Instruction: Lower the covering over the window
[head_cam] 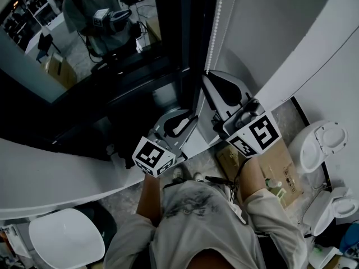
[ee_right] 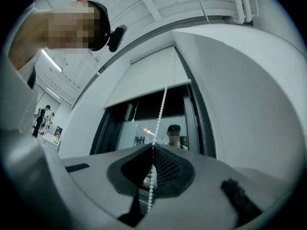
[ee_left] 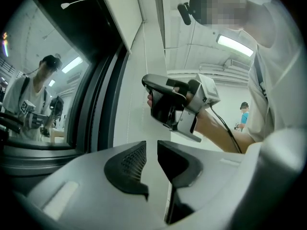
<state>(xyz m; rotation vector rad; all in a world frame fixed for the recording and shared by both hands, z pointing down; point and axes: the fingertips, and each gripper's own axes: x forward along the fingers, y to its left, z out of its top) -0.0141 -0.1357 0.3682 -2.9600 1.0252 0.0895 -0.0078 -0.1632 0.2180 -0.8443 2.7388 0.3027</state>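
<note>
Right gripper (ee_right: 152, 150) is pinched shut on the bead chain (ee_right: 161, 108), which hangs at the window's right edge. Left gripper (ee_left: 151, 151) is open and empty. Blind (ee_right: 144, 78) covers only the top. The chain is light, limp and slick, so I'd clamp across the beads and pull straight down.

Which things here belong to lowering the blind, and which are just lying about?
Job in hand: roller blind; bead chain, pinched in the right gripper; window; left gripper, open and empty.
Lying about: flattened cardboard; white seat.
</note>
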